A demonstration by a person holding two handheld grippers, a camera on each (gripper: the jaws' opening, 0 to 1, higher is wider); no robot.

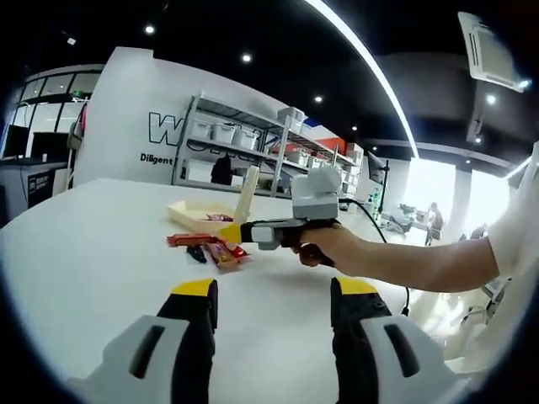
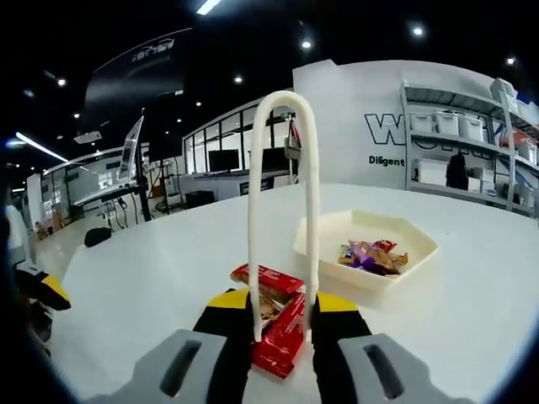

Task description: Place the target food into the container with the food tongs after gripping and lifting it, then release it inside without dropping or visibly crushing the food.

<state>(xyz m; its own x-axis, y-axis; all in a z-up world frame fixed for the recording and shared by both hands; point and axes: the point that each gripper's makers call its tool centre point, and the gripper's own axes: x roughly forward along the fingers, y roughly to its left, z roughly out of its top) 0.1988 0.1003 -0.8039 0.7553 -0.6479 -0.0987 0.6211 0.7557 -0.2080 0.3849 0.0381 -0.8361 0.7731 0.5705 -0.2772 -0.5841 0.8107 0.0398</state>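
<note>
Now you are pinching the food tongs (image 2: 282, 219) in your right tongs (image 2: 282, 324), seemingly upside down, above the red packets (image 2: 274, 324); your left tongs (image 1: 274, 307) are hanging spread.

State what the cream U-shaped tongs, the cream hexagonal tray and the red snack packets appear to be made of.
Cream U-shaped tongs: probably smooth plastic, judging by the uniform matte colour and rounded bend; coated wood is possible. Cream hexagonal tray: likely moulded plastic or melamine, with thick even walls and a soft sheen. Red snack packets: glossy plastic film, printed and slightly creased.
</note>
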